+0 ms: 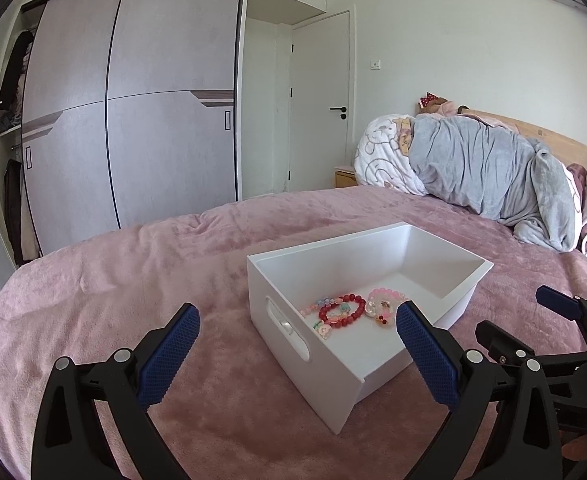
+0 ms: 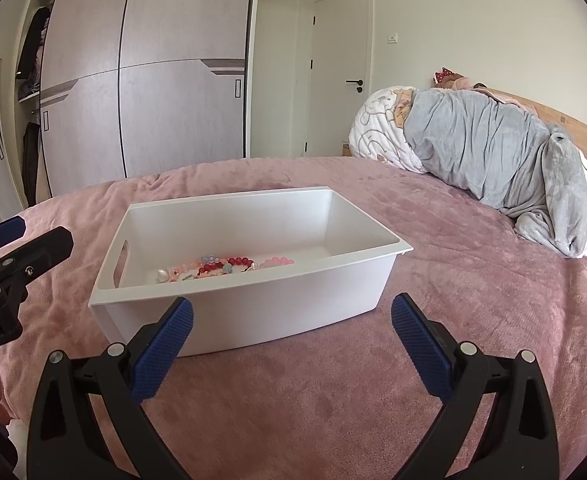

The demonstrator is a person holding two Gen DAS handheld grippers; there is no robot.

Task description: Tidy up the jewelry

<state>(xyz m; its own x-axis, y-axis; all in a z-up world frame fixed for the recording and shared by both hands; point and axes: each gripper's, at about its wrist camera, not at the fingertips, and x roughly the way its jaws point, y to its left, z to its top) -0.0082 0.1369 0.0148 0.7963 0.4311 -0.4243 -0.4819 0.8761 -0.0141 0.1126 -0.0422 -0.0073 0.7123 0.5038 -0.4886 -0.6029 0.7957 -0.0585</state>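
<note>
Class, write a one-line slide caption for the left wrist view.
Open left gripper hovers before a white plastic bin holding a red beaded bracelet on a pink plush bedspread.

Black frames with silver screws carry blue textured fingers.

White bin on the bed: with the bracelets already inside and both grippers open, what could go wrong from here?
The white bin sits on a soft pink blanket, so a nudge from the left gripper could tip or slide it. The red bracelet overlaps other beaded pieces, so a grasp might snag several.
</note>
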